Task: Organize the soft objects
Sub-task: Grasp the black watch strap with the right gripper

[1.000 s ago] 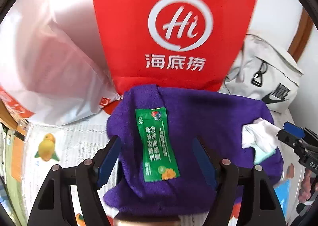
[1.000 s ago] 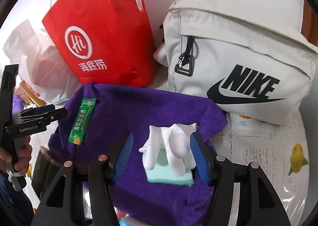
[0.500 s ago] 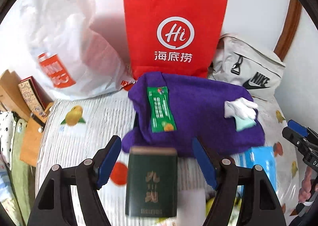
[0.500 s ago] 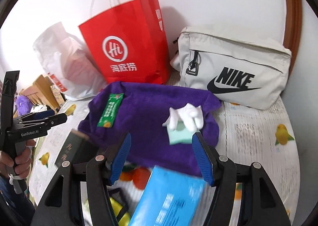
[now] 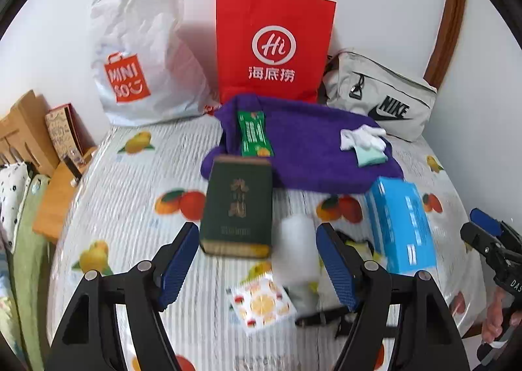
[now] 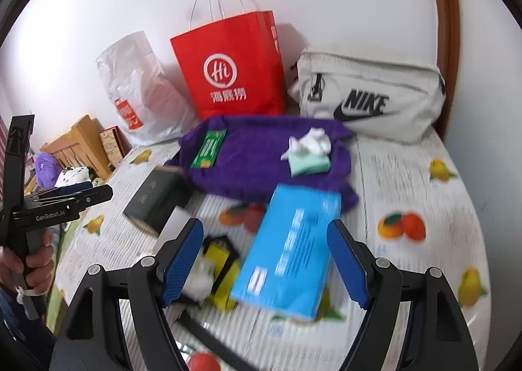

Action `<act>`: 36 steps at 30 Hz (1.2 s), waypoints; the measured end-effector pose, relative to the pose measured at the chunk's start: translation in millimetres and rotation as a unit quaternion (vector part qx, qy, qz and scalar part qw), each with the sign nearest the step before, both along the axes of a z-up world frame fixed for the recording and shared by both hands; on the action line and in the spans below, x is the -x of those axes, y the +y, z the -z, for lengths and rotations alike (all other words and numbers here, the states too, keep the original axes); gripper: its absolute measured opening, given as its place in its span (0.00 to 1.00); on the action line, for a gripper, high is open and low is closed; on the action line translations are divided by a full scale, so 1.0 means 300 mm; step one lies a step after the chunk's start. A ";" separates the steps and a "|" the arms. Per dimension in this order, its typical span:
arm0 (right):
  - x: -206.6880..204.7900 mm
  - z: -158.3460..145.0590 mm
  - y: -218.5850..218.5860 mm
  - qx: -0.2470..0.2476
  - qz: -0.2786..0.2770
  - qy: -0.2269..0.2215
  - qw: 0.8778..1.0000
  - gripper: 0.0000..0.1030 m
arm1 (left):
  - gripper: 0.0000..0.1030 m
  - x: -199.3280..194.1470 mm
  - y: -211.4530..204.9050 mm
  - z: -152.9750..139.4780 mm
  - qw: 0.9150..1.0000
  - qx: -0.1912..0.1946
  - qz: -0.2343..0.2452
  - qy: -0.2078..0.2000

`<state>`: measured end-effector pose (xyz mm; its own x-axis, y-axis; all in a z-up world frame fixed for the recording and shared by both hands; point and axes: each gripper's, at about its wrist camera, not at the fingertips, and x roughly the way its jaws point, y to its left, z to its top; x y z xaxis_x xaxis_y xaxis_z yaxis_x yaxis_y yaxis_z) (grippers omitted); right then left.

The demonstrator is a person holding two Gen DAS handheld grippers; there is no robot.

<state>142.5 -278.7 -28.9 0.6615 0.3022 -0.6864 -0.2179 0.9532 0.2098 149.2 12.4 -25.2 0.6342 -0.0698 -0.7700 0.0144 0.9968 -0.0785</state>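
A purple towel point(image 5: 313, 155) point(image 6: 254, 155) lies at the back of the table. On it rest a green sachet point(image 5: 254, 134) point(image 6: 208, 149) and white gloves point(image 5: 360, 137) point(image 6: 310, 142) over a mint cloth point(image 5: 370, 157) point(image 6: 308, 163). My left gripper point(image 5: 257, 260) is open and empty, well in front of the towel and above a dark green box point(image 5: 238, 208) point(image 6: 156, 201). My right gripper point(image 6: 264, 260) holds nothing; its jaws are opening above a blue tissue pack point(image 6: 287, 250) point(image 5: 403, 224).
A red paper bag point(image 5: 274, 44), a white plastic bag point(image 5: 137, 51) and a grey Nike bag point(image 5: 381, 97) stand against the wall. A white roll point(image 5: 297, 247), a patterned packet point(image 5: 261, 301) and a yellow-black item point(image 6: 218, 260) lie near the front. Wooden furniture point(image 5: 23, 129) stands at left.
Both grippers have drawn back from the purple towel, so the green box, blue pack and front clutter have come into view. The right jaws have widened away from the gloves.
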 end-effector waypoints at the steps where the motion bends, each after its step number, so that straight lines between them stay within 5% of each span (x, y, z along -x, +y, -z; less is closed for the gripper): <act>1: 0.033 0.012 -0.001 -0.003 -0.002 0.002 1.000 0.76 | 0.71 0.020 0.003 0.011 1.000 0.003 0.000 0.002; 16: 0.235 0.284 0.119 0.019 -0.080 0.042 0.996 0.75 | 0.71 0.166 0.065 0.242 0.999 0.019 -0.023 0.045; 24: 0.249 0.415 0.248 0.088 -0.154 0.043 0.983 0.75 | 0.71 0.168 0.087 0.304 0.998 0.032 -0.025 0.057; 28: 0.248 0.442 0.304 0.139 -0.164 0.017 0.976 0.66 | 0.71 0.158 0.090 0.313 0.997 0.038 -0.023 0.062; 30: 0.248 0.436 0.314 0.133 -0.174 0.016 0.976 0.29 | 0.71 0.158 0.089 0.314 0.997 0.039 -0.021 0.062; 36: 0.241 0.420 0.277 0.099 -0.148 0.047 0.983 0.22 | 0.71 0.174 0.088 0.313 0.997 0.046 -0.017 0.061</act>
<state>70.2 -195.6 -155.0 0.4951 0.3263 -0.8053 -0.4809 0.8748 0.0588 96.9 38.9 -119.1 0.5398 -0.1237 -0.8326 -0.0337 0.9852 -0.1682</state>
